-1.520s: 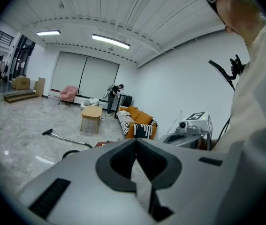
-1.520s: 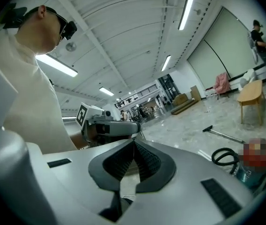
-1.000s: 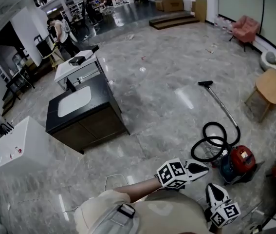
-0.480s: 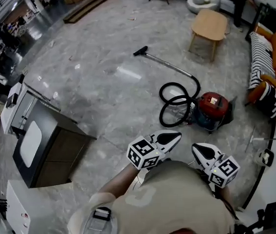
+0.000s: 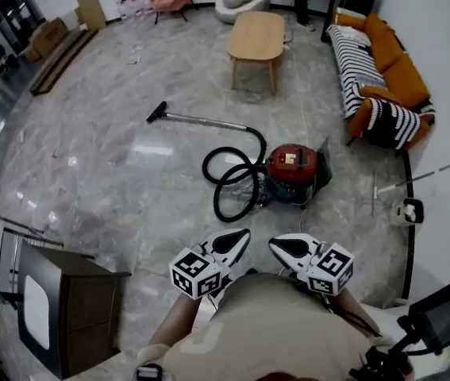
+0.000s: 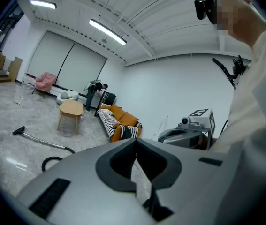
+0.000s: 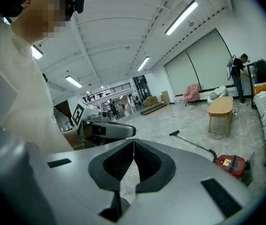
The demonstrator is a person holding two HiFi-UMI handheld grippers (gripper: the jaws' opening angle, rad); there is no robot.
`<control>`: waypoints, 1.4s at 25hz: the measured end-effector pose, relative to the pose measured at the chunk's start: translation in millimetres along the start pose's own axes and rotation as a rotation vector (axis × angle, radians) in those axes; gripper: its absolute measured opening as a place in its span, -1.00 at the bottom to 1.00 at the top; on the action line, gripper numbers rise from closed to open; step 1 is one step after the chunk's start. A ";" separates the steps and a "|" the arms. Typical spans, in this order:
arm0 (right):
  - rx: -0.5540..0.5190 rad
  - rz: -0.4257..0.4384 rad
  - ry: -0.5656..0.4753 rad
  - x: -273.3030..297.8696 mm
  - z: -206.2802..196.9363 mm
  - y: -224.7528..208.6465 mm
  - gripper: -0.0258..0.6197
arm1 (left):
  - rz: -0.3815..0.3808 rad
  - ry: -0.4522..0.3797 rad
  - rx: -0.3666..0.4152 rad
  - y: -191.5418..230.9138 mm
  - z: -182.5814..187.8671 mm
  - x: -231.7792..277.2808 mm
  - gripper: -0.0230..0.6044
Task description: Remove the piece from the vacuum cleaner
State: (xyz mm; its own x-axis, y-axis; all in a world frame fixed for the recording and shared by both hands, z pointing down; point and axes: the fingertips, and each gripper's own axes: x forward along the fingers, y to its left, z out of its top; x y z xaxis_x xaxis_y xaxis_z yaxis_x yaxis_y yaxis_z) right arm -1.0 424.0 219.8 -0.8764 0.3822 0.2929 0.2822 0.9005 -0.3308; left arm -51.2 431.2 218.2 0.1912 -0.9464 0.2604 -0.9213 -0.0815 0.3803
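While I hold both tools close in front of my torso, the left gripper [image 5: 243, 234] reads pressed together with nothing between its jaws; the right gripper [image 5: 274, 243] reads the same. I see the red vacuum cleaner [image 5: 292, 165] on the floor ahead, well apart from both, black hose [image 5: 226, 182] coiled beside it, tube [image 5: 209, 121] lying flat, joined to the hose.

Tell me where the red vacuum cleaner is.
Head view, right of centre: the red vacuum cleaner sits on the floor, coiled black hose at its left, orange sofa farther right.
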 end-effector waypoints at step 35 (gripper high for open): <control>0.261 0.009 -0.138 -234.9 -13.2 -261.3 -0.91 | 0.054 0.201 0.141 -98.8 52.9 325.7 -0.92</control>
State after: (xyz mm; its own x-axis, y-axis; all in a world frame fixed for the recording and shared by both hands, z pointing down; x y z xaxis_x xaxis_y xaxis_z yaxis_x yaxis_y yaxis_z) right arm 136.3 101.6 249.2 -0.9242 0.3422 0.1698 0.1962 0.8065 -0.5577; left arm 84.1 114.5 218.5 0.1905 -0.8707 0.4534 -0.9674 -0.0882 0.2372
